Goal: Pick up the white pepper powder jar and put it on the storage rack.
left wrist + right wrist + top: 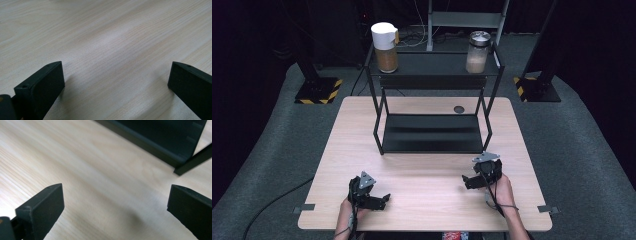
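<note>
Rack (pixel 432 70): in the high view this black two-tier rack stands at the table's (pixel 337 165) far centre, carrying a white-lidded jar (pixel 385 47) at top left and a metal-lidded jar (pixel 477 52) at top right. The left gripper (pixel 379 199) and right gripper (pixel 468 181) rest low near the table's front edge, well apart from both jars.

Left gripper view: jaws stand wide, empty, over bare wood.

Right gripper view: jaws stand wide, empty; the rack's lower shelf (pixel 160 140) and a leg (pixel 193 161) lie ahead.

Risk: a reach toward either jar may clip the frame and topple a jar.
</note>
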A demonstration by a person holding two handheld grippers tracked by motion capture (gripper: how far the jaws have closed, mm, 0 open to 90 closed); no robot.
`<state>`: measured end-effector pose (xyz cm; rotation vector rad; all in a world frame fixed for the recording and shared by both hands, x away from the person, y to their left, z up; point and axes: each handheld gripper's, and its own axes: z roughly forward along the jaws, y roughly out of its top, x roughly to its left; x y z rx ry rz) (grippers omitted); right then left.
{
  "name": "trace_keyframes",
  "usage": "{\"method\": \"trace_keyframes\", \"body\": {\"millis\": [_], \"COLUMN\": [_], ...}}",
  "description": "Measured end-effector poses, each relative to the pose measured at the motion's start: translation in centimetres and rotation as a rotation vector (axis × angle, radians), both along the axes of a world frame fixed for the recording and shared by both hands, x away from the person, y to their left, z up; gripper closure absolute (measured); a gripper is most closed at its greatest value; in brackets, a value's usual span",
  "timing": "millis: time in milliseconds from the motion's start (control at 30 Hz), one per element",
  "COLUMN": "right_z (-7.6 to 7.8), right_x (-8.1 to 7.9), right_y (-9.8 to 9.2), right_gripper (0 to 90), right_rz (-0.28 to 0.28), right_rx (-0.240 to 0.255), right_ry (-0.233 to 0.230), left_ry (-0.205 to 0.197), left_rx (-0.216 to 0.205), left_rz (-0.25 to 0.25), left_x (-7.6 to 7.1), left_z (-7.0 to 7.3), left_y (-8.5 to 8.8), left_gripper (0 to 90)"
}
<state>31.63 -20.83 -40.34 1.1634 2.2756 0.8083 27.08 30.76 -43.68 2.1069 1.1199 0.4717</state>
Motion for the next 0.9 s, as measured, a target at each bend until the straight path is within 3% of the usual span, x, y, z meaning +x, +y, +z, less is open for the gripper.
{"method": "trace_keyframes", "body": {"millis": [67, 200, 367, 600, 767, 833, 900], "right_z": [-0.9, -1.9, -3.0, -3.0, -2.9, -2.9, -3.0], "right_x": [-0.5, -1.2, -1.7, -2.2, -1.7, -1.9, -2.3], "right_y": [-0.3, -0.4, -1.6, -1.3, -1.9, -1.6, -0.8], "right_gripper": [0.0, 0.0, 0.0, 0.0, 0.0, 0.0, 0.0], "right_rz": [-0.006, -0.013, -0.036, -0.050, -0.051, -0.054, -0.090], "right_rx": [0.026, 0.031, 0.100, 0.088, 0.113, 0.104, 0.100], "right_ry": [-0.008, -0.015, -0.022, -0.038, -0.006, -0.014, -0.023], "left_ry": [0.000, 0.000, 0.000, 0.000, 0.001, 0.001, 0.001], "left_rx": [0.000, 0.001, 0.001, 0.000, 0.000, 0.000, 0.000], "left_rz": [0.000, 0.000, 0.000, 0.000, 0.002, 0.003, 0.003], "left_x": [0.0, 0.0, 0.0, 0.0, 0.0, 0.0, 0.0], "left_z": [0.0, 0.0, 0.0, 0.0, 0.0, 0.0, 0.0], "left_y": [0.0, 0.0, 0.0, 0.0, 0.0, 0.0, 0.0], "left_gripper": [0.1, 0.1, 0.1, 0.1, 0.1, 0.1, 0.1]}}
